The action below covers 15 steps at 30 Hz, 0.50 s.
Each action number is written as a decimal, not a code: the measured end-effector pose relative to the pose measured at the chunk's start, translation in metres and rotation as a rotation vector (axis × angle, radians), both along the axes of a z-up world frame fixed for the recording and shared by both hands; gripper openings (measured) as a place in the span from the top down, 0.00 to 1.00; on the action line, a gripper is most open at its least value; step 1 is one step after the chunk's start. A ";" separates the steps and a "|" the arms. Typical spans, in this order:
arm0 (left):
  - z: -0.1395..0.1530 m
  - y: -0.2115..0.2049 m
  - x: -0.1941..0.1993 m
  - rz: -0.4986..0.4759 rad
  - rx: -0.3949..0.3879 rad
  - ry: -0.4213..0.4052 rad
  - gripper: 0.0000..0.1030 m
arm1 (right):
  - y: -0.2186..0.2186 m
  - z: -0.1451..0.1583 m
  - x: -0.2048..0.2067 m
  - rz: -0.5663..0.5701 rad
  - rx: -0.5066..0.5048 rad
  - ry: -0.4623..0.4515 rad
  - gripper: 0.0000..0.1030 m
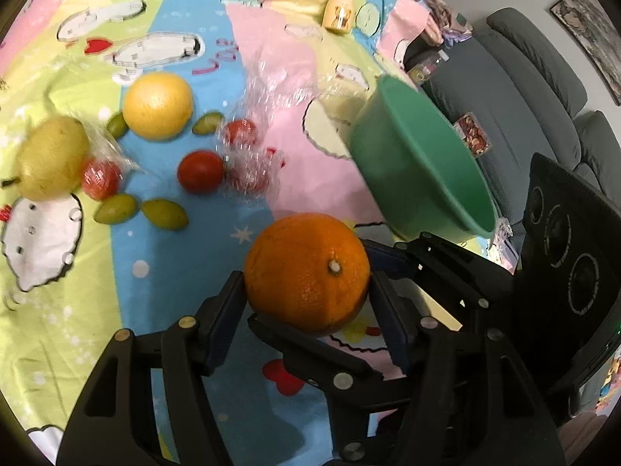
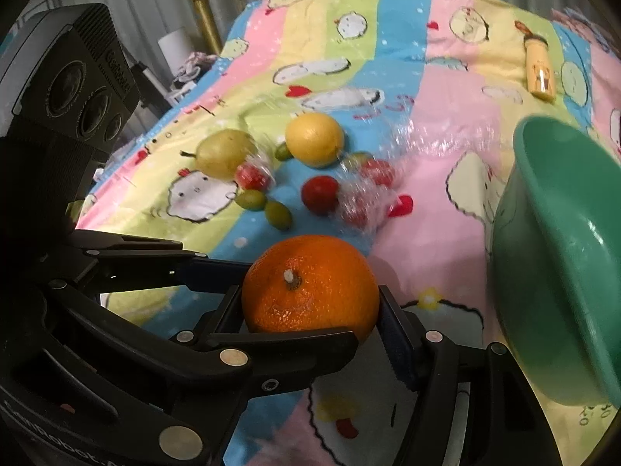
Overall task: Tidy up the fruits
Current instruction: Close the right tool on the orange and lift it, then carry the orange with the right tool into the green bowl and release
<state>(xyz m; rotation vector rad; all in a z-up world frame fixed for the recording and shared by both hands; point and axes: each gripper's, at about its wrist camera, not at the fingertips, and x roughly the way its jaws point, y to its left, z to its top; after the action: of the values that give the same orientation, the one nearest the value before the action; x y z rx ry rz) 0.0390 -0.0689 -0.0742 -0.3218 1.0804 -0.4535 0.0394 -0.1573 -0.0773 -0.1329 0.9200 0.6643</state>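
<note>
Both grippers, L (image 1: 306,299) & R (image 2: 310,310), squeeze one big orange (image 1: 308,272) together, next to the green bowl (image 1: 423,167).

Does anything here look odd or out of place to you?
Yes. Both claws, left and right, clamp the same orange, crossing each other. The green bowl stands tilted rather than flat. A yellow bottle lies among nothing fruity.
</note>
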 end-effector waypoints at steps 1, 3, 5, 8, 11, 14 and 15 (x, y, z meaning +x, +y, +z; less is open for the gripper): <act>0.005 0.000 -0.001 0.003 0.003 -0.015 0.37 | 0.000 0.004 -0.001 0.002 0.003 -0.012 0.33; 0.012 -0.001 -0.004 0.006 0.010 -0.043 0.37 | 0.000 0.012 -0.003 0.002 0.011 -0.040 0.33; 0.021 -0.004 -0.005 0.007 0.018 -0.071 0.37 | -0.002 0.022 -0.005 0.001 0.023 -0.066 0.33; 0.032 -0.012 -0.004 -0.001 0.032 -0.112 0.37 | -0.008 0.033 -0.006 -0.008 0.040 -0.100 0.33; 0.042 -0.021 0.001 -0.021 0.045 -0.144 0.37 | -0.017 0.042 -0.005 -0.027 0.062 -0.124 0.33; 0.049 -0.030 0.006 -0.043 0.052 -0.168 0.37 | -0.029 0.050 -0.003 -0.051 0.076 -0.150 0.33; 0.052 -0.036 0.009 -0.054 0.055 -0.179 0.37 | -0.032 0.052 -0.002 -0.058 0.078 -0.158 0.33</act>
<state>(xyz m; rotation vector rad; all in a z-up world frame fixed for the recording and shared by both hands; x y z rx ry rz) 0.0481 -0.1052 -0.0223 -0.1993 0.9268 -0.4907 0.0371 -0.1897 -0.0253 -0.0872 0.7424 0.6257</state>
